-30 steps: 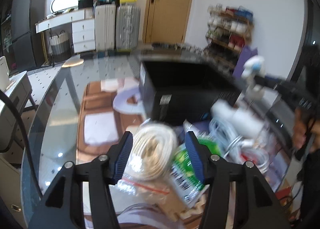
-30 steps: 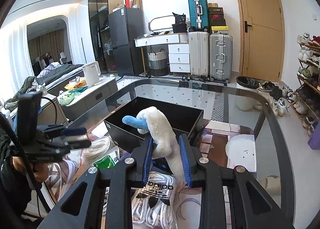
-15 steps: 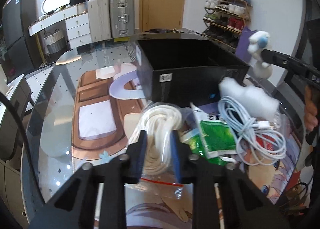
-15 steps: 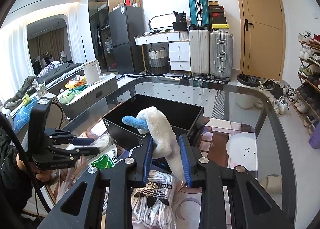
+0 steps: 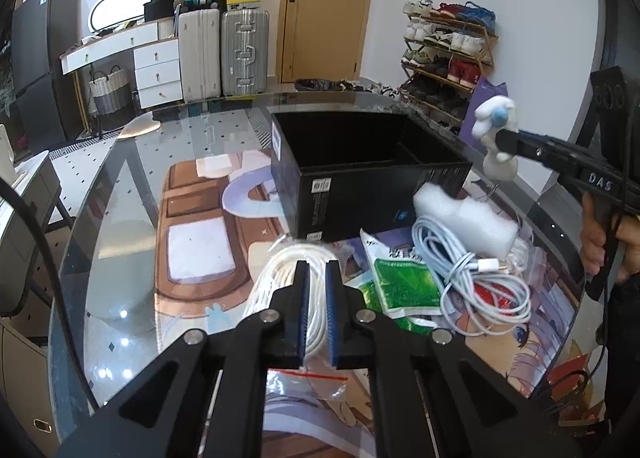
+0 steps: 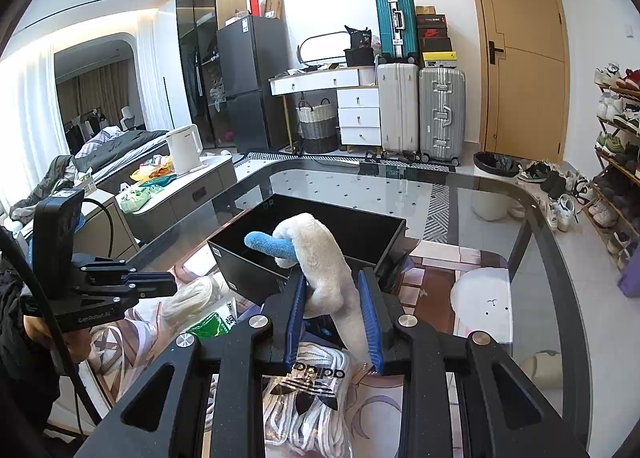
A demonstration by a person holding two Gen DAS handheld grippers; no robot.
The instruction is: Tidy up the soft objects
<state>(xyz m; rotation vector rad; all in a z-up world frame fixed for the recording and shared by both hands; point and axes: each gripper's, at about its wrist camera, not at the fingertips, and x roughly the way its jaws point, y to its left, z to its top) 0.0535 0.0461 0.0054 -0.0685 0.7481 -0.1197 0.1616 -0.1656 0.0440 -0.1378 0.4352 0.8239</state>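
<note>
Left gripper (image 5: 315,278) angled down over the near edge of the glass tabletop (image 5: 132,194), jaws drawn narrow and clamped on the bagged coil of white cord (image 5: 288,270), blue pads (image 5: 304,298) pressing the strands on both sides. Bag resting on the tabletop just in front of the black box (image 5: 360,178), beside a green packet (image 5: 400,286). To the right of that, a loose white charging cable (image 5: 472,282) and a white foam block (image 5: 464,222) leaning at the box's near right corner. Right gripper (image 6: 332,298) tilted gently downward, held level with the box's near wall, closed on a white plush toy (image 6: 324,258) with a blue limb; toy gripped around its lower body, head and blue limb hanging above the open box (image 6: 312,234). Below it, a bag of white laces marked with a sports logo (image 6: 316,378) near the tabletop's front edge. Person's hand (image 5: 600,234) wrapped around the right gripper's handle at the right edge of the left wrist view; other hand (image 6: 40,334) partly hidden under the left gripper's body.
</note>
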